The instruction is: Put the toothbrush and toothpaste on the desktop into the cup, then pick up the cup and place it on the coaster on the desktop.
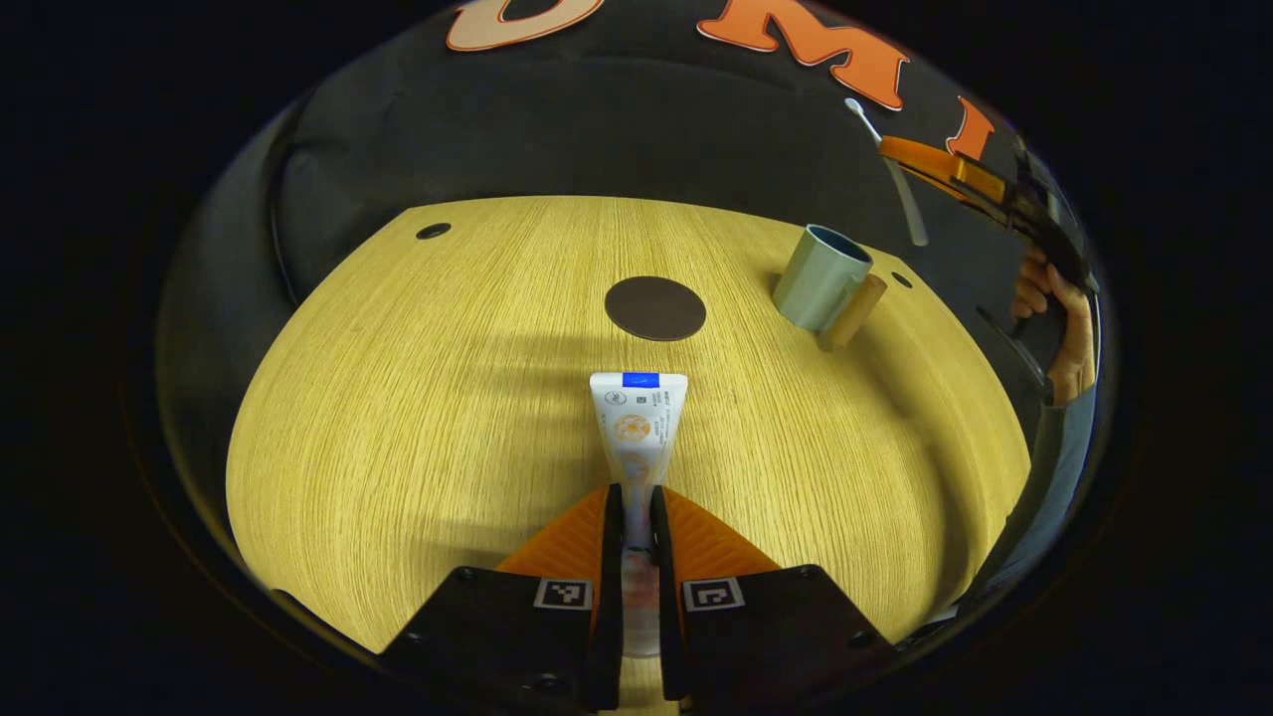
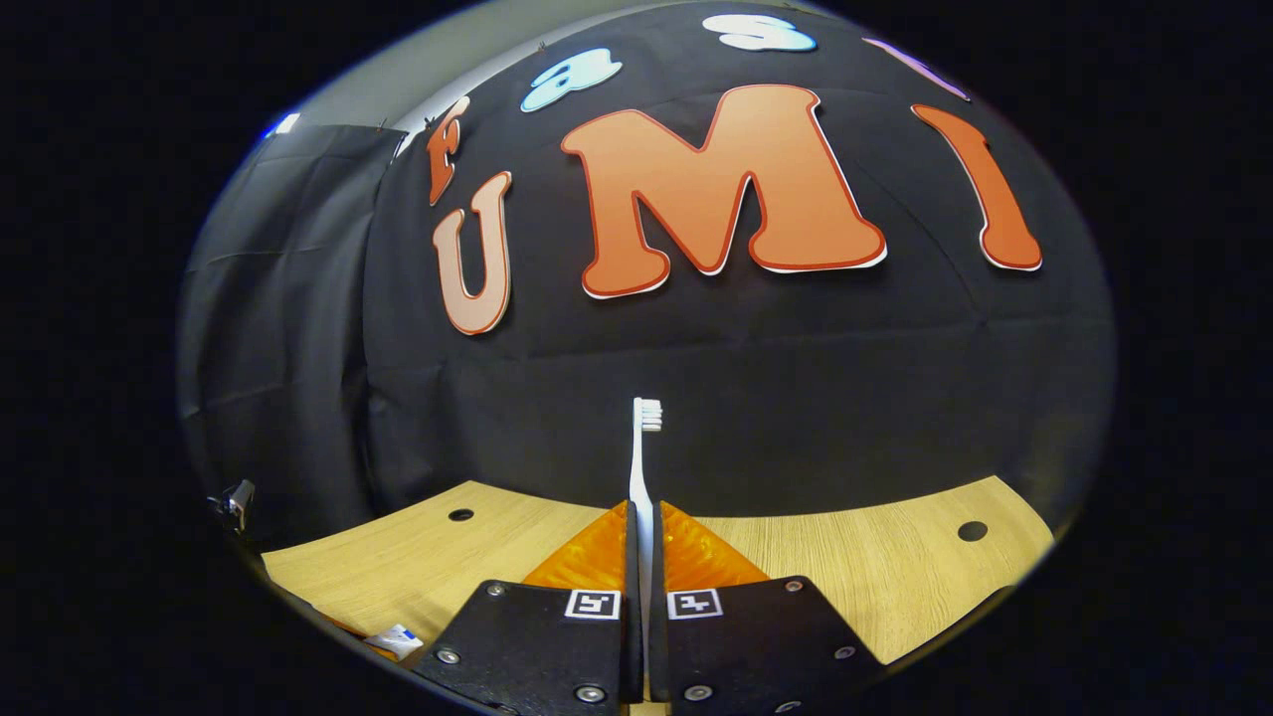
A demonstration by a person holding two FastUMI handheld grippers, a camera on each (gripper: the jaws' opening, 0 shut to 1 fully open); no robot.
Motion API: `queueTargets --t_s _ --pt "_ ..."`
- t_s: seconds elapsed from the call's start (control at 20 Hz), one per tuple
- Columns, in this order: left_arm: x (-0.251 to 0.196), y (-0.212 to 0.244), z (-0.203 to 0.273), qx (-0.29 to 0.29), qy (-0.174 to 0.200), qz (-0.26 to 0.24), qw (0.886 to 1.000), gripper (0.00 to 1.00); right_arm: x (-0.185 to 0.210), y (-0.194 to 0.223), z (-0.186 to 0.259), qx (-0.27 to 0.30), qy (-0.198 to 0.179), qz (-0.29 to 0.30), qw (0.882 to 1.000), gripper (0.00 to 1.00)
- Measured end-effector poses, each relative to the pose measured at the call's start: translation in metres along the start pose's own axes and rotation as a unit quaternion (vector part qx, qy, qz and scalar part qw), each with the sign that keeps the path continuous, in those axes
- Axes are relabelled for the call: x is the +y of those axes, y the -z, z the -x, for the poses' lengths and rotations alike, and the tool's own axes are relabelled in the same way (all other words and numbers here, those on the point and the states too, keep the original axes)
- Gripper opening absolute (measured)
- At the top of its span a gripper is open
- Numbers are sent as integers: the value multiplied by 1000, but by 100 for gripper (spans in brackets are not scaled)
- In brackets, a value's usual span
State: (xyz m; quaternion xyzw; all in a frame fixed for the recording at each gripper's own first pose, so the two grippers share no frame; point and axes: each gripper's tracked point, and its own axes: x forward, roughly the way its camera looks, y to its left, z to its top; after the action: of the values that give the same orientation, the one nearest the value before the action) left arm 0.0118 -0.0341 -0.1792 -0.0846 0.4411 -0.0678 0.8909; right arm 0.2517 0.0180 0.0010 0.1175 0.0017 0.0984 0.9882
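Observation:
In the left gripper view my left gripper (image 1: 636, 507) is shut on a white toothpaste tube (image 1: 636, 423) that points forward just above the wooden desktop (image 1: 418, 398). Beyond it lies a round dark coaster (image 1: 655, 307), and a pale green cup (image 1: 821, 277) with a wooden handle stands at the far right. High above the cup, the right gripper (image 1: 920, 164) held by a hand (image 1: 1059, 318) carries a white toothbrush (image 1: 895, 179). In the right gripper view my right gripper (image 2: 641, 527) is shut on the toothbrush (image 2: 642, 457), bristles up.
Small dark holes (image 1: 433, 231) mark the desktop near its far corners. The black cloth wall (image 2: 696, 378) rises right behind the table. A corner of the toothpaste tube (image 2: 396, 639) peeks in at the lower left of the right gripper view.

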Motion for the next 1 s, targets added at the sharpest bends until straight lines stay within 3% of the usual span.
queueTargets --t_s 0.15,0.4,1.0 --pt "-1 0 -1 -5 -3 3 1000 19 1 8 -18 -17 -15 -5 1000 3" --pt "-3 -2 1 -17 -12 15 1000 19 -13 32 -43 -24 -5 12 1000 3" --pt "-3 -39 20 -70 -10 -9 997 19 -37 95 -47 47 9 17 999 5"
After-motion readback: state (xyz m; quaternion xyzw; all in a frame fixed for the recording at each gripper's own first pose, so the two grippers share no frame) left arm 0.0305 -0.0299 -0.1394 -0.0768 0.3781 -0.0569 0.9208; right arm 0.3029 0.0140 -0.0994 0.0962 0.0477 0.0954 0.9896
